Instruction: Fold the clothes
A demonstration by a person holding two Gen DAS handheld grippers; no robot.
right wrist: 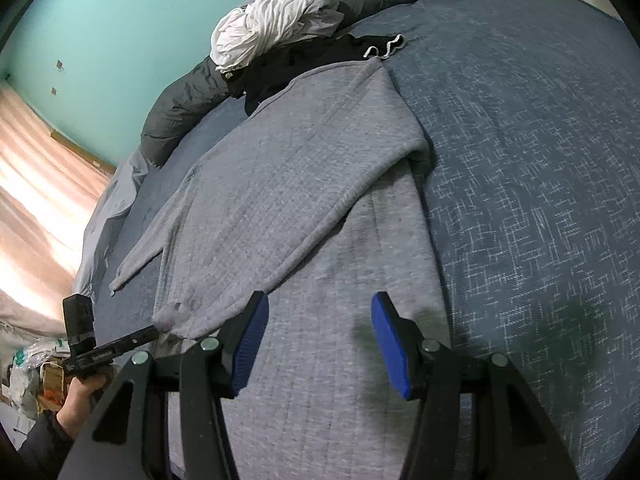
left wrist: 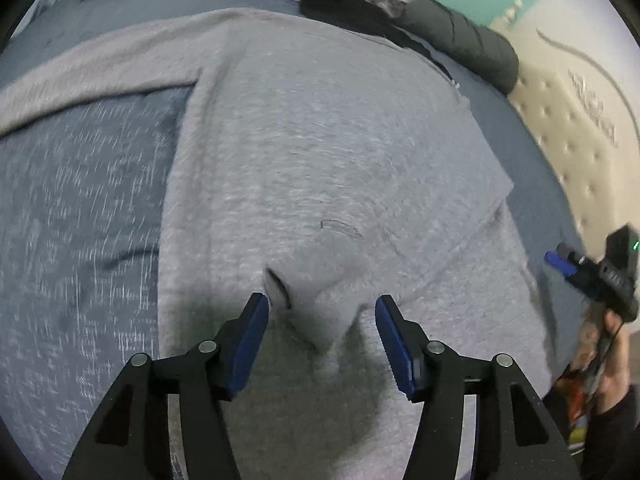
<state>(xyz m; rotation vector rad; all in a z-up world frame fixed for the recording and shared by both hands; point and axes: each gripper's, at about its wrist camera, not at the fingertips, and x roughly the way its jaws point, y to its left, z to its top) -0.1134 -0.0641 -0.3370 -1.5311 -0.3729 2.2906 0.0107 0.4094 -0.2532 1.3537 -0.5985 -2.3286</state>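
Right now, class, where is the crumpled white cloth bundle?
In the right wrist view, the crumpled white cloth bundle sits upper centre, atop the dark puffy jacket, beyond the grey sweater.

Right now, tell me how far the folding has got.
Done: one sleeve of the grey sweater lies folded across its body on the bed. In hand: nothing; left gripper and right gripper are open above it. Left: the other sleeve, the final folds, and the white garment.
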